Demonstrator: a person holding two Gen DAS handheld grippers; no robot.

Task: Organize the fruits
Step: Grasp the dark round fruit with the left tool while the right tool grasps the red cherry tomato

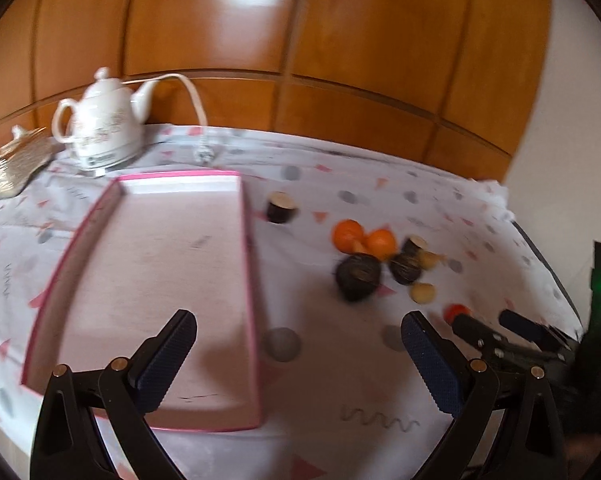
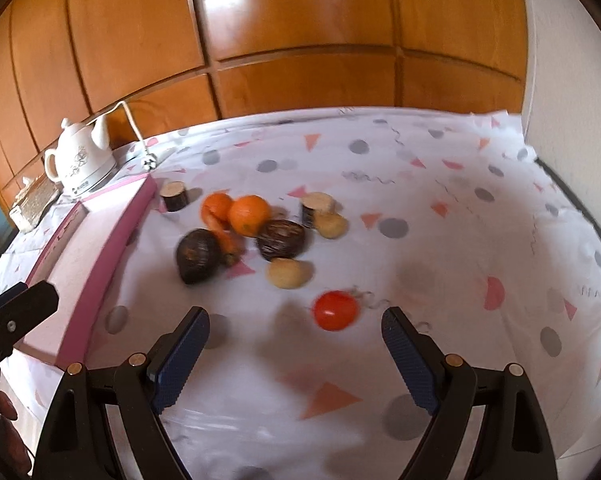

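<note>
A pink-rimmed tray (image 1: 244, 264) lies on the table at the left, nothing in it; its pink side shows in the right wrist view (image 2: 112, 248). Right of it lies a cluster of fruit: two oranges (image 2: 247, 210), two dark round fruits (image 2: 196, 255), two pale yellow fruits (image 2: 287, 273), two dark cut cylinders (image 2: 175, 196), and a red fruit (image 2: 335, 311) nearest. My left gripper (image 1: 298, 356) is open over the tray's near right corner. My right gripper (image 2: 296, 344) is open, empty, just short of the red fruit; it also shows in the left wrist view (image 1: 496, 322).
A white teapot (image 1: 100, 124) with a cord stands at the back left beside a beige woven box (image 1: 16, 164). A patterned white cloth (image 2: 440, 240) covers the table. Wooden panels (image 1: 300, 40) rise behind. The table edge runs along the right.
</note>
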